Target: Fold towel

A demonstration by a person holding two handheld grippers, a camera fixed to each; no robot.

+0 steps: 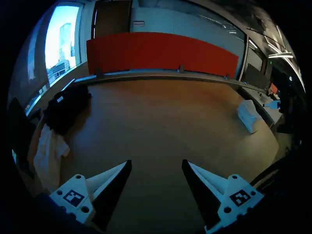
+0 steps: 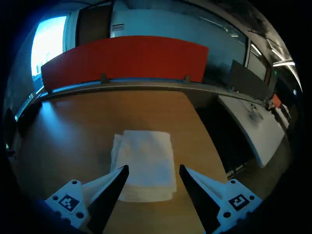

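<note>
Left gripper [image 1: 156, 161] fingers sit right up front in the left gripper view, spread wide with only bare wooden table [image 1: 156, 117] between them, so open and holding nothing. Over on the far right of the table there's a white folded bundle, pretty sure that's the towel [image 1: 249, 115], well apart from this gripper. On the left edge a black bag [image 1: 66, 107] is slumped with a white cloth [image 1: 48, 156] just near of it. A red divider [image 1: 160, 52] runs along the far side, with a bright window [image 1: 62, 43] at far left.

In the right gripper view, the right gripper [image 2: 153, 167] is open too, its fingers straddling the near part of the folded towel [image 2: 144, 150], which lies flat and square on the table. I can't tell if the tips touch it. The red divider is behind it, and a white desk [image 2: 257, 132] stands off to the right across a dark gap.
</note>
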